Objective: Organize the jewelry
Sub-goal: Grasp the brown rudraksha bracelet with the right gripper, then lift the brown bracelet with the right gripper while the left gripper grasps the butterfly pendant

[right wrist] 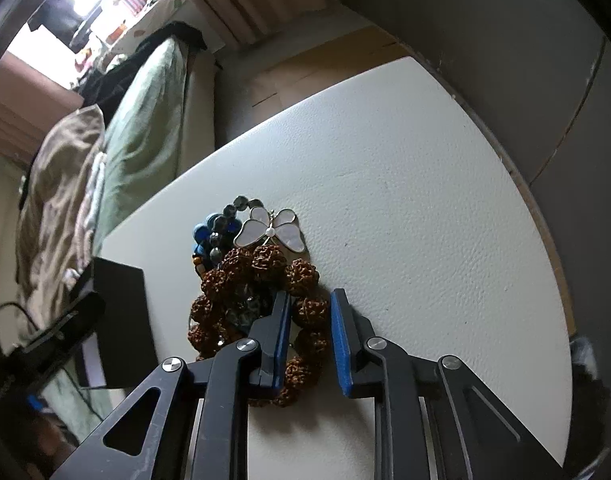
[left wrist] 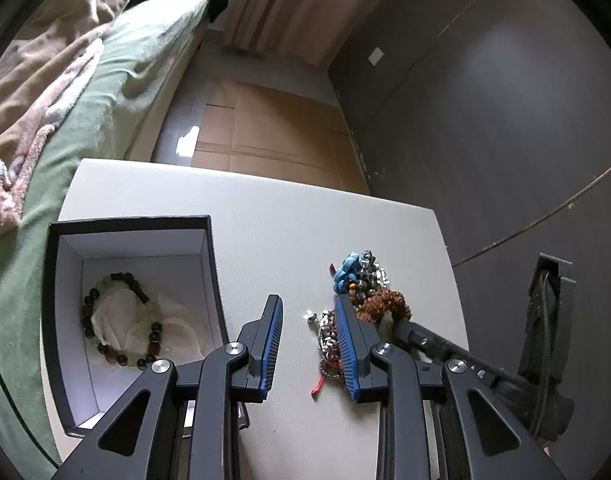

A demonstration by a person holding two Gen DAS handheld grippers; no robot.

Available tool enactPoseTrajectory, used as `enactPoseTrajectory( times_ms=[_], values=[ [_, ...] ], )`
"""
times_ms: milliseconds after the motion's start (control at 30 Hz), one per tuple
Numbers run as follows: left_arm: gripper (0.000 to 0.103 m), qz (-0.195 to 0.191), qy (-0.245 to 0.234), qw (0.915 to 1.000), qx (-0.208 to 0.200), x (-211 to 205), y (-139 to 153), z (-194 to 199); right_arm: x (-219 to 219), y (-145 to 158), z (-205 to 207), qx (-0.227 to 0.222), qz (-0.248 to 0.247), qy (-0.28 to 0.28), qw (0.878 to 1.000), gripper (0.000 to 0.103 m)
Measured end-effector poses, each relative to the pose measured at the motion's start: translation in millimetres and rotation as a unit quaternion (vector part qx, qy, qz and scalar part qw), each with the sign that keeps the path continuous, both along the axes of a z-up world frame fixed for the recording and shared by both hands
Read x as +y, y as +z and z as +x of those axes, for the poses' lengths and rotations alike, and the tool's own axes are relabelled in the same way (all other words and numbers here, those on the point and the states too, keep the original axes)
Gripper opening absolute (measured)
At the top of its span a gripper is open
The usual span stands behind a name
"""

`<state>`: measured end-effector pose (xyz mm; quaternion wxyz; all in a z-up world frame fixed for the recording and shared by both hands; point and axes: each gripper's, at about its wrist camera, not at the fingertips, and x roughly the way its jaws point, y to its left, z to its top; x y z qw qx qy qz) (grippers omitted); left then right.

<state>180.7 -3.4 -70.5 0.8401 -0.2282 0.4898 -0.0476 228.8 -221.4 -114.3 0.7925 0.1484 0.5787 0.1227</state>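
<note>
A: Status, left to right?

B: Open black box [left wrist: 209,264] ahead-left of left gripper [left wrist: 309,336]; one mixed-bead bracelet [left wrist: 121,320] already inside on white tissue. Left gripper jaws apart, nothing between them, bare white table [left wrist: 265,220] below. Jewelry pile [left wrist: 357,300] touching outer face of its right finger: silver chain [left wrist: 327,340] with red cord nearest, blue beads [left wrist: 347,272] beyond.

A: Right gripper?

B: Right gripper [right wrist: 310,336] open, jaws straddling one side of brown seed bracelet [right wrist: 305,312]; not yet closed on it. Left finger [right wrist: 279,332] inside the loop, right finger [right wrist: 341,336] outside against table.

A: Procedure for the grasp?

B: Probably: close squarely on a single seed bead, pads parallel, then lift straight up. Slow lift advised; beads rough and likely to snag neighbours.

A: Obstructions?

B: Butterfly pendant [right wrist: 271,232] just beyond the bracelet, touching its far beads; dark bead strand [right wrist: 225,220] and blue beads ahead-left, overlapping. Risk of dragging these along. Box wall ahead-left of right gripper, left gripper between pile and box: clearance needed before transfer. Bed [left wrist: 85,120] beyond table edge on left; dark wall ahead-right.
</note>
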Motion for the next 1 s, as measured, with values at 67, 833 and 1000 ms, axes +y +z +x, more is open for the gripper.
enactPoseTrajectory(
  times_ms=[67, 833, 1000],
  values=[
    [0.028, -0.001, -0.007, 1.0, 0.0, -4.2, -1.2, 0.3, -8.5, 5.2, -0.9, -0.007, -0.004, -0.012, 1.0, 0.021],
    [0.029, 0.075, -0.08, 0.9936, 0.026, -82.7, 10.9, 46.9, -77.3, 47.3, -10.1, -0.039, 0.173, -0.093, 0.98, 0.021],
    [0.029, 0.121, -0.108, 0.9855, 0.05, -104.4, 5.5, 60.1, -96.9, 49.2, -11.2, -0.043, 0.194, -0.118, 0.973, 0.021]
  ],
)
